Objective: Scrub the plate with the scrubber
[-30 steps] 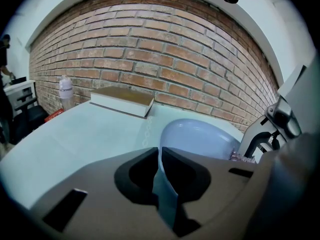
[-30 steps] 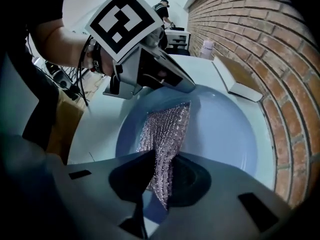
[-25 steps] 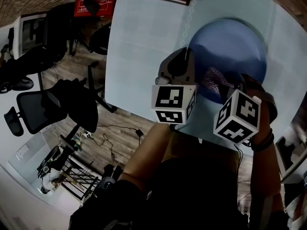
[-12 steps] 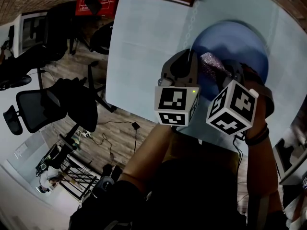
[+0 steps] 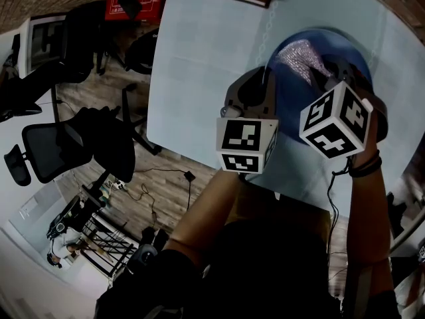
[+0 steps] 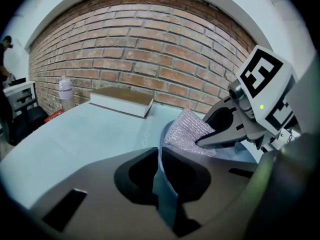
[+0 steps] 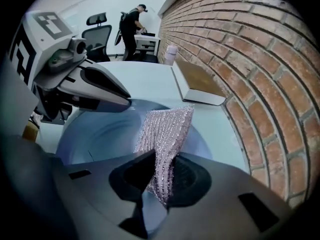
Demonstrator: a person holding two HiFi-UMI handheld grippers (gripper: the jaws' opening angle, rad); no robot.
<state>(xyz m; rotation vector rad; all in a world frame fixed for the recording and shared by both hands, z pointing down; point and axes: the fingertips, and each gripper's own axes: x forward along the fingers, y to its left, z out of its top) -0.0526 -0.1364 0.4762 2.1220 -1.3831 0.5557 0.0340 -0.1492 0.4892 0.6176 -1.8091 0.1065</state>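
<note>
The plate (image 7: 95,134) sat on the worktop (image 5: 199,65) near its near edge, well apart from the book (image 6: 122,99) at the far edge under the brick wall (image 6: 150,49). The left tool (image 6: 158,153) was closed on the plate's rim, at the side toward the worktop's left edge; the thin blue rim ran up between its two jaws. The right tool (image 7: 165,153) was clamped on the scrubber (image 7: 167,124), a silvery mesh pad pinched at one end. The rest of the pad stretched away from the jaws over the far part of the plate. Whether the pad pressed on the plate's surface could not be told. The two tools stood close together, the right one reaching in over the plate's near side and the left one just beside it at the rim. A bottle (image 6: 65,91) stood at the far left corner of the worktop, near the book. Beyond the worktop a person (image 7: 131,21) stood at a desk, with a chair (image 7: 97,31) next to them.
</note>
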